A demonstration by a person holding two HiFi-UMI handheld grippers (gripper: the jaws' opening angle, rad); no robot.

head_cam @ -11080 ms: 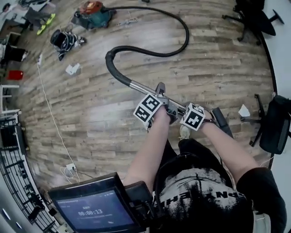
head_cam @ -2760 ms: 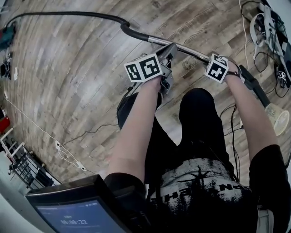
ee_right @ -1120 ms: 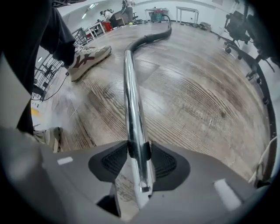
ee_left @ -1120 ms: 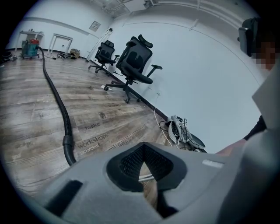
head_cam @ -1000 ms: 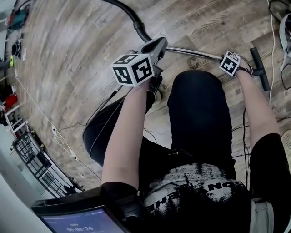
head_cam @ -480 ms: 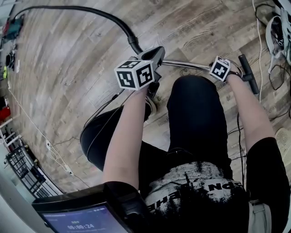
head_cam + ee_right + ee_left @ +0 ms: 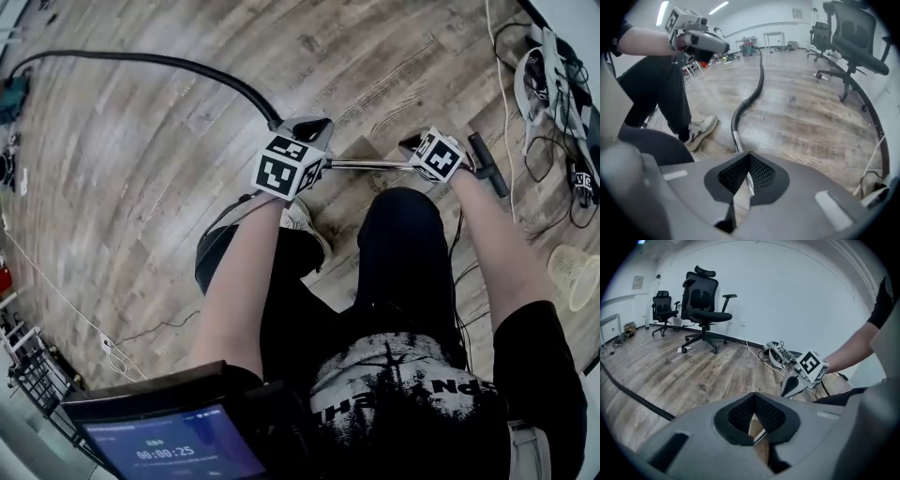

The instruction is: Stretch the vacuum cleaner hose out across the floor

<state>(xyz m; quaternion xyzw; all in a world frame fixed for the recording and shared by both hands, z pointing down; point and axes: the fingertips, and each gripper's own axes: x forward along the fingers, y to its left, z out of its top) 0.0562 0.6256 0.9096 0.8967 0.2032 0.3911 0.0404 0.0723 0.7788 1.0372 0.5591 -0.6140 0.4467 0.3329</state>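
The long black ribbed vacuum hose (image 7: 178,64) lies on the pale wood-plank floor (image 7: 141,206). It runs in a gently bowed line away from the person toward the far end of the room. Its near end joins a thin chrome wand tube (image 7: 370,165), which lies flat on the boards just ahead of the person's feet. The tube ends at a black floor nozzle (image 7: 487,164).

The left gripper (image 7: 753,401) hangs above the spot where hose meets tube. Its jaws are pressed together with nothing between them, and only a sliver of chrome shows through the slit below the tips, down on the floor. The right gripper (image 7: 749,159) hangs over the nozzle end of the tube. Its jaws are likewise closed tight and empty, and the tube passes underneath, apart from the pads. Seen from that side, the left gripper is well clear above the hose cuff.

A white trainer (image 7: 701,130) stands near the tube. A black office chair (image 7: 701,301) and a tangle of cables (image 7: 553,84) sit off by the wall.
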